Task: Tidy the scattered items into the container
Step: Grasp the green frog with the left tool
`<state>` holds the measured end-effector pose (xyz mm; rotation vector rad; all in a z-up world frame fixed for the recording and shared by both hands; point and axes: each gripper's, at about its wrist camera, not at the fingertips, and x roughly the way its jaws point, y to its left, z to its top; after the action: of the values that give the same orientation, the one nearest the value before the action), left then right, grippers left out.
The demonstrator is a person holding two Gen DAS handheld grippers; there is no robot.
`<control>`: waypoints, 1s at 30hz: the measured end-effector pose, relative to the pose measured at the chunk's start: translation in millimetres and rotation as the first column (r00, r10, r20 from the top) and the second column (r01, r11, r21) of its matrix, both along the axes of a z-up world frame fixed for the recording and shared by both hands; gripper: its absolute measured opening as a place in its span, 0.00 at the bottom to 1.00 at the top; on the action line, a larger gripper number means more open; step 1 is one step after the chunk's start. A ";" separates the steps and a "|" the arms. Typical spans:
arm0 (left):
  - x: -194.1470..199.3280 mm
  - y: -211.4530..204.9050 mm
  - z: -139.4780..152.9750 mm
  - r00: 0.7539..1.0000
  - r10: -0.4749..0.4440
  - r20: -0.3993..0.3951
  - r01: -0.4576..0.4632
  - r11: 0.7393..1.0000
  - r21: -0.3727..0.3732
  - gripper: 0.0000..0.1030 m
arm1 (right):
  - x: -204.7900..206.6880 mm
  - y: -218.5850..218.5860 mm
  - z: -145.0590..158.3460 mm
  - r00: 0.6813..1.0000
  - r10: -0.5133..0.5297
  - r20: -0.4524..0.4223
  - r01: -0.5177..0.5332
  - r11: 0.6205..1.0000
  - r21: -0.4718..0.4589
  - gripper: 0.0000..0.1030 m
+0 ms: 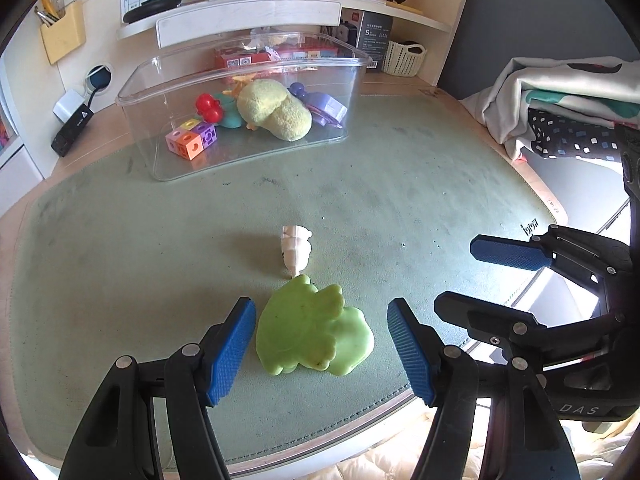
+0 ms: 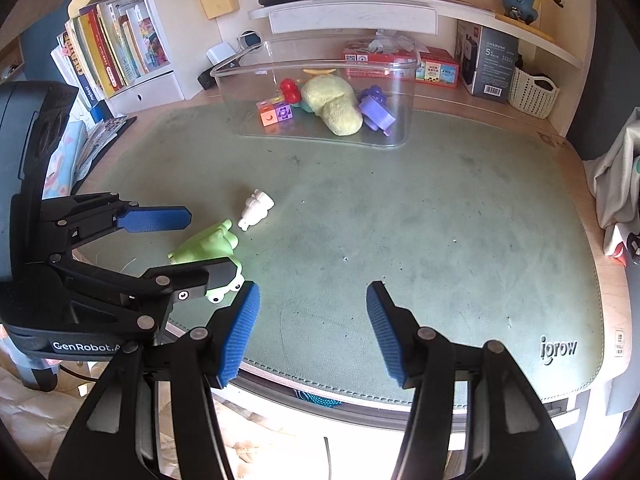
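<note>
Currently we find the left gripper (image 1: 322, 344) low over the mat, jaws spread wide and straddling the green frog toy (image 1: 312, 326), one blue pad on each side, neither touching it. Nothing is gripped. We judge this placement deliberate: the opening is set wider than the toy so the pads can close on its flanks w/o pushing it away.

The frog lies flat on the green desk mat (image 1: 400, 184), near the front edge. In the right wrist view its eyes (image 2: 218, 294) show by the lower left-gripper finger, so it lies head toward the desk edge. A small white figure (image 1: 295, 249) lies on its side just beyond the frog, nearly touching; contact can't be confirmed. Risk noted: a sloppy close could nudge it.

The right gripper (image 2: 312, 328) hangs at the front edge of the mat, jaws also wide apart, holding nothing. It sits just beside the left unit, apparently parked clear of the pick.

The clear plastic container (image 1: 244, 104) stands at the back of the mat, well apart from both loose items. It already holds a yellow plush (image 1: 276, 110), coloured cubes (image 1: 192, 140), a red piece (image 1: 208, 108) and a purple toy (image 1: 324, 108). Est. two items left to tidy.
</note>
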<state>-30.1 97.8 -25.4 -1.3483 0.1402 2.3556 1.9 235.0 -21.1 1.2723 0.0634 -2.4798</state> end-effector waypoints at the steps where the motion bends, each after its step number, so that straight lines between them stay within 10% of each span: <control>1: -1.2 -0.7 -2.4 1.000 0.003 0.013 -0.003 1.000 0.007 0.63 | -0.7 -0.3 -1.6 1.000 0.000 0.003 0.000 1.000 0.003 0.51; 30: -8.8 -43.3 -1.1 0.990 0.133 -0.054 -0.133 0.991 0.011 0.59 | -19.9 -32.9 -1.6 0.999 0.041 -0.004 -0.041 0.998 -0.047 0.51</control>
<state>-38.8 54.5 -26.5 -1.3279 0.0587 2.5019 -18.0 202.2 -22.8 1.2354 0.0317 -2.4345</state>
